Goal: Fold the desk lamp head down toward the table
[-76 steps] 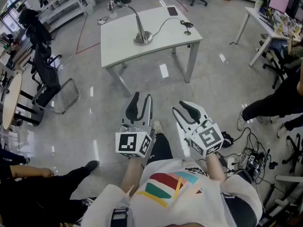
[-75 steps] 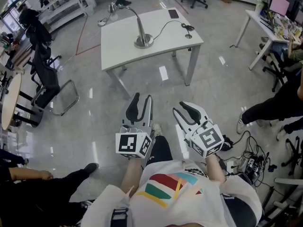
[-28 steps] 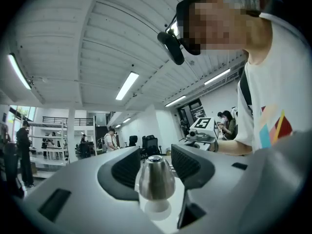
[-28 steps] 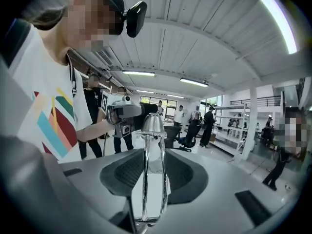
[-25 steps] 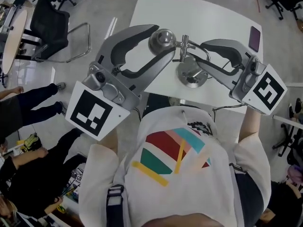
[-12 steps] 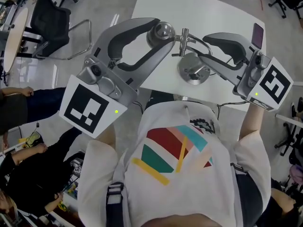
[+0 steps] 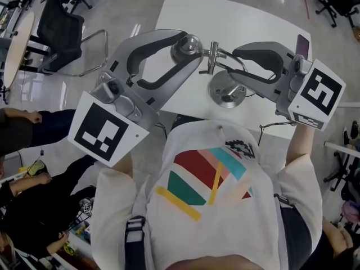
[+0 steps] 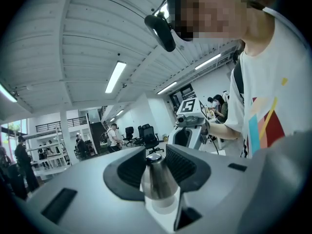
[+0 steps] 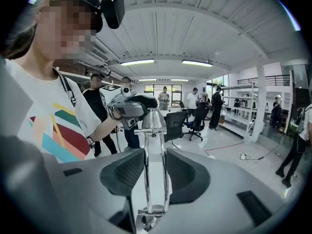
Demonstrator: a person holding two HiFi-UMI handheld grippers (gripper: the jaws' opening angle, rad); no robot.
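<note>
The chrome desk lamp stands on the white table (image 7: 247, 21), its round base (image 7: 226, 91) near the front edge. My left gripper (image 7: 190, 46) comes in from the left. Its jaws are closing, and the cone-shaped lamp head (image 7: 188, 44) sits between the pads, touching both. The left gripper view shows that cone (image 8: 158, 182) wedged in my left gripper (image 8: 157, 167). My right gripper (image 7: 230, 63) comes in from the right, its jaws set around the lamp's twin-rod arm (image 9: 145, 169). In the right gripper view (image 9: 155, 174) both rods lie against the pads, with the lamp head (image 9: 154, 118) beyond.
A dark phone (image 7: 302, 43) lies at the table's right edge. A black office chair (image 7: 62, 30) stands on the floor to the left. A person in black (image 7: 28, 207) sits at the lower left. More people and chairs fill the room behind.
Three seconds ago both grippers hung over the floor, far from the table. Since a second ago the left jaws have narrowed onto the lamp head, while the right gripper stays on the arm.
</note>
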